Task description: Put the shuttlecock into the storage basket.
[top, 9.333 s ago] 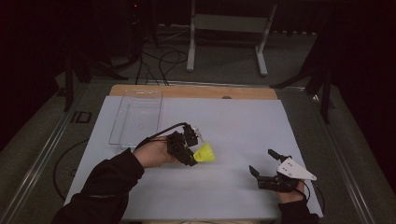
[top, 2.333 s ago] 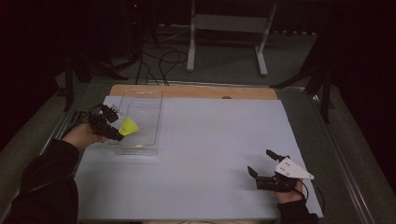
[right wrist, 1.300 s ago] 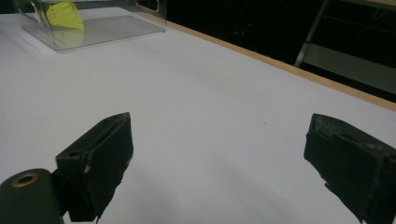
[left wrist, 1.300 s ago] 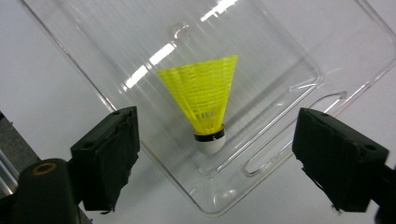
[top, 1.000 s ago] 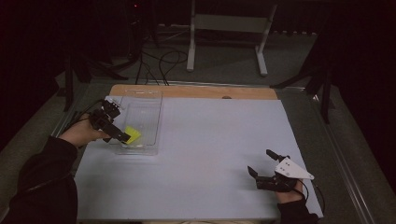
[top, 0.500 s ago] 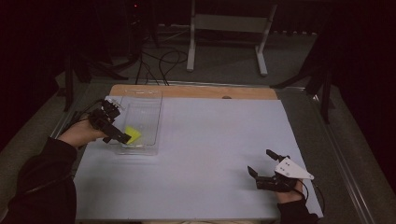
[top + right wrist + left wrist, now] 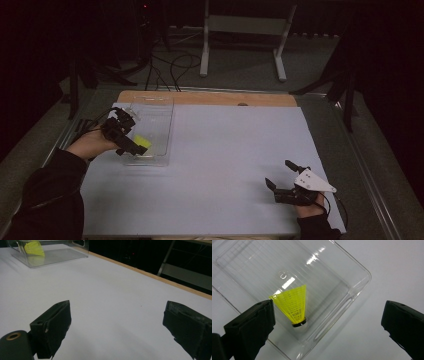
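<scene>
Yellow mesh-skirted plastic shuttlecock [image 7: 293,305] lies inside clear rectangular plastic bin [image 7: 352,293], cork end toward near wall. Left gripper [image 7: 328,322] above bin, jaws wide apart, empty. Right gripper [image 7: 286,178] parted, idle on white table sheet [image 7: 225,145]. Placement looks done; only withdrawal left.

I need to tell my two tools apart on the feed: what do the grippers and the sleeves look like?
Both are black two-jaw tools with blocky, flat-faced jaws. The right gripper carries a grey three-cornered plate on top, and a thin dark cable trails from it. The left gripper is all black, with a black cable looping behind it. The left sleeve is black; a dark cuff shows at the right wrist.
</scene>
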Demonstrator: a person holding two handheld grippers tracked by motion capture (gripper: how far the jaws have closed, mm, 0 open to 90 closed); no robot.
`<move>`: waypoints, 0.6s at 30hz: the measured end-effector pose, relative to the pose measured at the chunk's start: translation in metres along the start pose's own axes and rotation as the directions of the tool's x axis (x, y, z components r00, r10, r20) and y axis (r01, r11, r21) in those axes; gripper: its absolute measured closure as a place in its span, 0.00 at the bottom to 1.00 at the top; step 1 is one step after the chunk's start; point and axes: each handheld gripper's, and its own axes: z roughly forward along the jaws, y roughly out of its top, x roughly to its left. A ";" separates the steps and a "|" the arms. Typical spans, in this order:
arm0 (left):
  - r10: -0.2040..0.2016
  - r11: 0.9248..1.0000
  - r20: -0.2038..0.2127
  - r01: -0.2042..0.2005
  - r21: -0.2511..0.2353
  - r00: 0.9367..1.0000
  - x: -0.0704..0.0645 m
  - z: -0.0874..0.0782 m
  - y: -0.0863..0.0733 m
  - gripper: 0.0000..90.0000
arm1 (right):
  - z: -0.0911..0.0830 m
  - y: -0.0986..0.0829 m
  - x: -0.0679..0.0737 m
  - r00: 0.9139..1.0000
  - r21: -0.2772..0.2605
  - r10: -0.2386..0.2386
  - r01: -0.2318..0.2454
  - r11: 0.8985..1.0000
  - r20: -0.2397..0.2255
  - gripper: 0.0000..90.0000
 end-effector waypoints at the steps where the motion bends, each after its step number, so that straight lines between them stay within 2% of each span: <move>1: 0.003 1.000 0.002 -0.003 -0.001 1.000 0.000 -0.001 0.001 0.00 | 0.000 0.000 0.000 1.000 0.000 0.001 -0.001 1.000 -0.001 0.09; 3: 0.009 1.000 0.017 -0.009 -0.016 1.000 -0.003 -0.002 0.002 0.00 | 0.000 0.000 0.000 1.000 -0.001 0.001 -0.001 1.000 0.000 0.09; 8: 0.033 0.999 0.018 -0.032 -0.029 0.999 -0.010 -0.004 0.006 0.00 | 0.000 0.000 -0.001 1.000 -0.001 0.001 -0.001 1.000 0.000 0.09; 9: 0.058 0.998 0.030 -0.057 -0.039 0.998 -0.016 -0.004 0.010 0.00 | 0.000 0.000 0.000 1.000 -0.001 0.002 -0.002 1.000 0.000 0.09; 11: 0.075 0.996 0.034 -0.073 -0.050 0.997 -0.023 -0.004 0.013 0.00 | 0.000 0.001 0.001 1.000 0.000 -0.003 0.003 1.000 0.000 0.09; 15: 0.109 0.992 0.046 -0.106 -0.073 0.993 -0.033 -0.005 0.019 0.00 | 0.000 0.001 0.001 1.000 0.000 -0.003 0.003 1.000 0.001 0.09; 18: 0.123 0.987 0.070 -0.115 -0.109 0.990 -0.040 -0.006 0.023 0.00 | 0.000 0.001 0.001 1.000 0.001 -0.004 0.004 1.000 0.001 0.09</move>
